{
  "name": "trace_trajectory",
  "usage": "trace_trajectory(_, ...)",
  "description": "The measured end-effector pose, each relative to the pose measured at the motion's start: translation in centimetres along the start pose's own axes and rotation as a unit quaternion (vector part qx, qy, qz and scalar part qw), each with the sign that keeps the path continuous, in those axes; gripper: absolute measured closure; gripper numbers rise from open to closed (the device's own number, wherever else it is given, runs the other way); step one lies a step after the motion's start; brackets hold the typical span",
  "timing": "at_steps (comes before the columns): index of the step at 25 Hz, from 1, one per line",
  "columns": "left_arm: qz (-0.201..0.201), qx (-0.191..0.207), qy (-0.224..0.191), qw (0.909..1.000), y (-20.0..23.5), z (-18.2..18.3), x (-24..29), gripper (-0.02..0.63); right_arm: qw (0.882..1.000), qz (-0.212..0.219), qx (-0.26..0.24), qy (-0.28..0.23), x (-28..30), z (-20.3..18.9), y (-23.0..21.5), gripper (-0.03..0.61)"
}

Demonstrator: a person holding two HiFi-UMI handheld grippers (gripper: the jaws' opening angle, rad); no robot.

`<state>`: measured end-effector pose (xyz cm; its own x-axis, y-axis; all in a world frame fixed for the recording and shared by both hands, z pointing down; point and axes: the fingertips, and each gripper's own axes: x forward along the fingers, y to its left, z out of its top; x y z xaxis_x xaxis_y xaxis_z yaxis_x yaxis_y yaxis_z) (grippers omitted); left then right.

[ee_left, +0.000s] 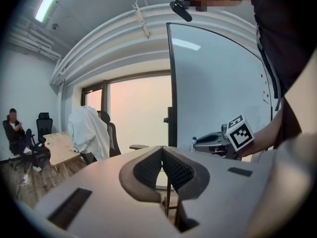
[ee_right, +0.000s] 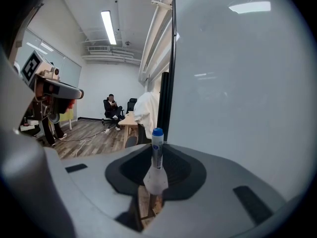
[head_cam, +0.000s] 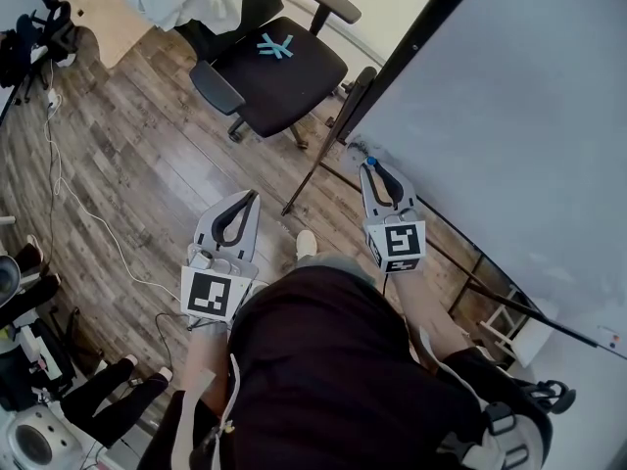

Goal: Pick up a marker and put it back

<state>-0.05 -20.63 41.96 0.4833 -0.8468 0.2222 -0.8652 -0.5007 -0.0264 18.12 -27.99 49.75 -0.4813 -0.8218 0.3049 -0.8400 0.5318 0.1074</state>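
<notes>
We held the marker (ee_right: 157, 155) pinched in our right claw (ee_right: 156, 172) beside the whiteboard (ee_right: 237, 83), left claw (ee_left: 162, 168) closed on nothing; putting it back likely demanded careful lowering.

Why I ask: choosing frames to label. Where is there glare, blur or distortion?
Head view: sharp, evenly lit. Left gripper view: fisheye bows the whiteboard, and the window is blown out. Right gripper view: a lamp reflection glares on the whiteboard, and the marker is blurred at its near end.
</notes>
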Motion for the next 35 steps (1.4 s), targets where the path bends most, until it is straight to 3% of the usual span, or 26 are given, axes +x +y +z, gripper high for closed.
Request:
trace_trajectory(18,-0.003,0.005,-0.013,0.9999,-0.8,0.4,-2.3,0.606,1.000,-0.008,-0.013,-0.019,-2.0,2.3,0.8,0.480)
trace_trajectory(35,-0.057,0.013,-0.039,0.9975,-3.6,1.4,-5.3,0.606,0.996,-0.040,-0.026,-0.079,-9.9,8.3,4.1,0.491)
